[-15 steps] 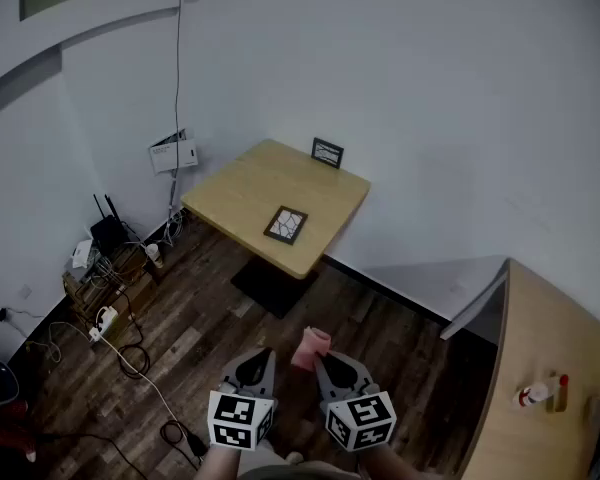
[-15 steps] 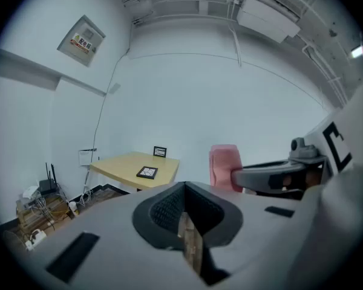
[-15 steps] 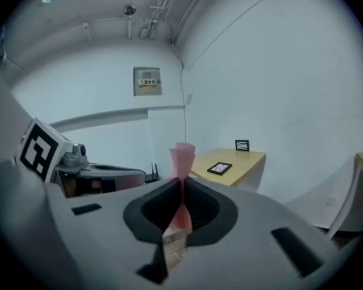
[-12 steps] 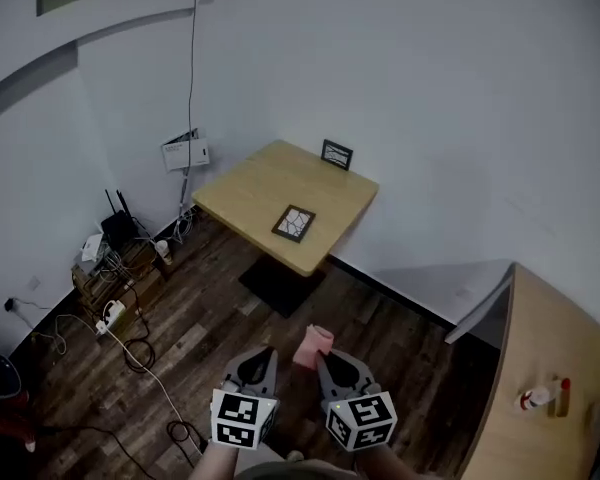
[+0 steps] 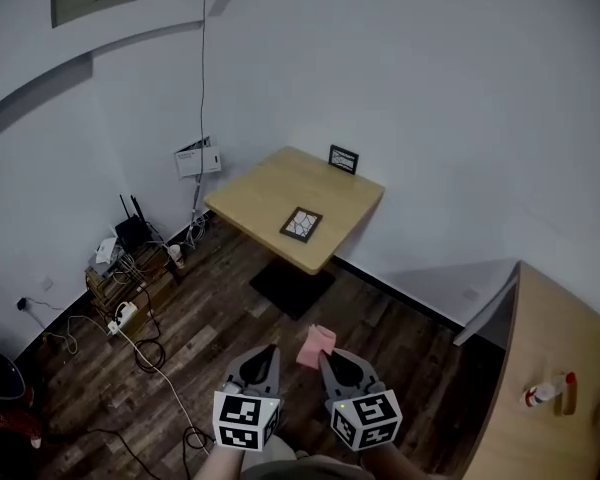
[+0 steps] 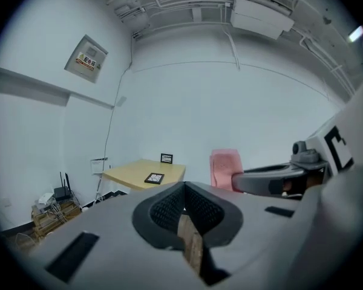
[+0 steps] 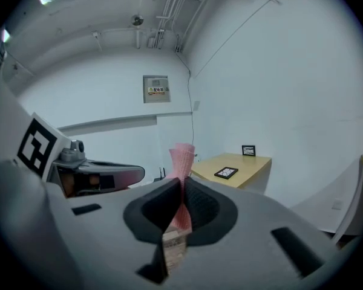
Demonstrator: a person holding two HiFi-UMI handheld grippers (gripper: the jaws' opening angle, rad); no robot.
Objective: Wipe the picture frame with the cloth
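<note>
A dark picture frame (image 5: 301,224) lies flat on the wooden table (image 5: 270,191) across the room; a second frame (image 5: 343,158) stands upright at the table's far edge against the wall. Both show small in the left gripper view, flat frame (image 6: 154,178) and standing frame (image 6: 166,158), and in the right gripper view as flat frame (image 7: 226,173) and standing frame (image 7: 248,151). My right gripper (image 5: 324,355) is shut on a pink cloth (image 5: 315,346), which sticks up between its jaws, cloth (image 7: 182,175). My left gripper (image 5: 267,354) is shut and holds nothing. Both are well short of the table.
A second wooden surface (image 5: 550,368) at the right carries a small bottle (image 5: 538,395). Cables, a power strip and routers (image 5: 120,278) clutter the floor at the left wall. Dark wood flooring (image 5: 220,318) stretches between me and the table.
The table and frames have shifted slightly right and down in the head view as the view moved. Both grippers keep their pose, the cloth still held.
</note>
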